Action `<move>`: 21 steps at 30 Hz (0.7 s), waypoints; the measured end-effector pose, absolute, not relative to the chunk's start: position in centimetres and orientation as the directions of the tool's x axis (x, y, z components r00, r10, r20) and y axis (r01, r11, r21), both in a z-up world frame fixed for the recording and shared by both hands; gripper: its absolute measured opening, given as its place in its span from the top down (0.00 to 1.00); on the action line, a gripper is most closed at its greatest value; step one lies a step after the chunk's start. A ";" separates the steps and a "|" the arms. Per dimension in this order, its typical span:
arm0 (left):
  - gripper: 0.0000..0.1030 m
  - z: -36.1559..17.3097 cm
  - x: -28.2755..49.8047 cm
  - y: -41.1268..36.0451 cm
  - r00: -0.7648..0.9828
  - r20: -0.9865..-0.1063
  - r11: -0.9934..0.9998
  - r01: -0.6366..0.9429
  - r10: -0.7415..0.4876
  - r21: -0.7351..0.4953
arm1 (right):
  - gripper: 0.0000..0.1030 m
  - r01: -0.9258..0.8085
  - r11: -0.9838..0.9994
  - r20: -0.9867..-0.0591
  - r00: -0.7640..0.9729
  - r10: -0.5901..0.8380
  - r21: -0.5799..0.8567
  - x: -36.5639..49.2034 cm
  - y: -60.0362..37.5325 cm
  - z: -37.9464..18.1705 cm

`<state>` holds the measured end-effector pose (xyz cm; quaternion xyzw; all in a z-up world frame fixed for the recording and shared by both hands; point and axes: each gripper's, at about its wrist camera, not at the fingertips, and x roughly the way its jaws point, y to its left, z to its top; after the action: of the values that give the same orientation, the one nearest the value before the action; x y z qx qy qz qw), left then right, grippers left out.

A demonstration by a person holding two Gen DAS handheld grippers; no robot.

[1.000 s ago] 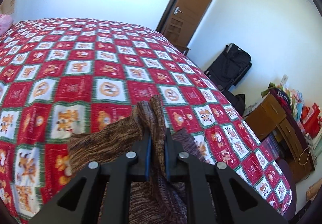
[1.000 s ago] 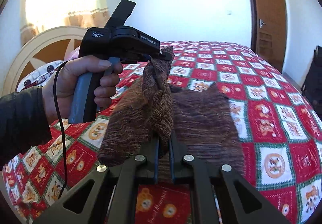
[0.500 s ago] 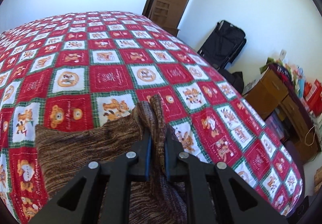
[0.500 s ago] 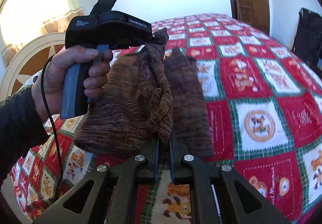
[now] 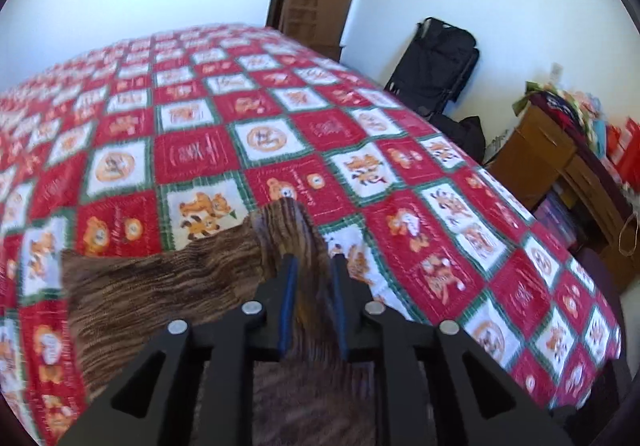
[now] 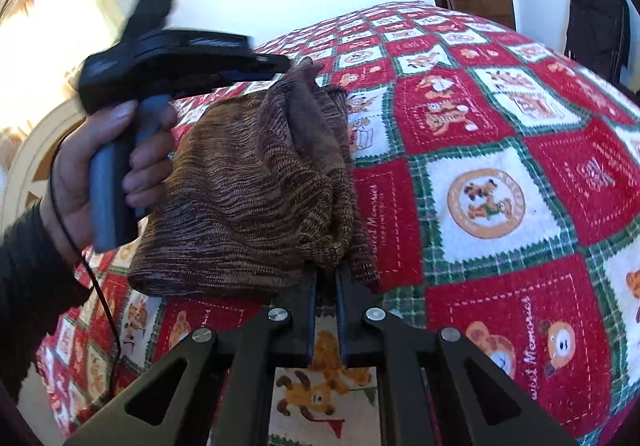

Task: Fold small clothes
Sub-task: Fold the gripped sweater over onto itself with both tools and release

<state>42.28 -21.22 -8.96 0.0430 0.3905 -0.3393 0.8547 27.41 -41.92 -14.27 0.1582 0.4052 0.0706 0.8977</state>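
The brown knit garment [image 6: 256,197] stretches lengthwise between both grippers over the bed [image 6: 500,165]; the right gripper [image 6: 325,278] has its jaws clamped on one end, while the left gripper [image 5: 311,270] has jaws opening, fabric between them.

We see one small knitted garment [image 6: 248,197] in mixed brown and dark brown yarn with fine stripes. It lies on the bed [image 6: 500,181] and is folded over itself, so one layer rests on another. Its near edge bunches up into a thick roll, and a narrow corner [image 5: 286,221] of it stands upward. The far edge is straight.
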 end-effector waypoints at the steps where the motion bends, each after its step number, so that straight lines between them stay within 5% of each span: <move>1: 0.62 -8.6 41.6 -20.8 0.480 -0.689 0.767 0.617 -0.544 -0.176 | 0.91 0.001 0.939 -0.703 0.663 0.256 0.343 27.2 -42.0 -14.2; 2: 0.47 -8.2 40.9 -20.1 0.497 -0.675 0.768 0.619 -0.545 -0.164 | 0.84 0.012 0.946 -0.704 0.670 0.233 0.325 27.0 -42.1 -13.9; 3: 0.36 -7.7 39.6 -19.0 0.525 -0.653 0.770 0.621 -0.546 -0.145 | 0.58 0.028 0.953 -0.705 0.680 0.203 0.302 26.8 -42.2 -13.6; 5: 0.32 -7.6 38.3 -17.5 0.560 -0.641 0.782 0.615 -0.525 -0.103 | 0.24 0.044 0.953 -0.690 0.700 0.185 0.300 26.3 -42.8 -12.7; 10: 0.30 -8.9 35.5 -12.6 0.596 -0.635 0.820 0.563 -0.491 -0.106 | 0.25 0.041 0.971 -0.645 0.754 0.126 0.237 27.0 -42.7 -9.8; 19: 0.24 -14.0 34.2 -9.3 0.584 -0.657 0.859 0.470 -0.476 -0.204 | 0.60 -0.094 0.968 -0.710 0.663 0.235 0.233 38.1 -38.6 -9.1; 21: 0.23 -13.9 34.0 -9.1 0.583 -0.645 0.850 0.481 -0.494 -0.215 | 0.95 -0.074 0.976 -0.745 0.635 0.205 0.205 40.1 -38.2 -10.4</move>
<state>33.98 -9.13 -13.93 -0.0086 0.3649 -0.2741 0.8897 40.08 -38.21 -10.42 0.0780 0.4204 0.0772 0.9007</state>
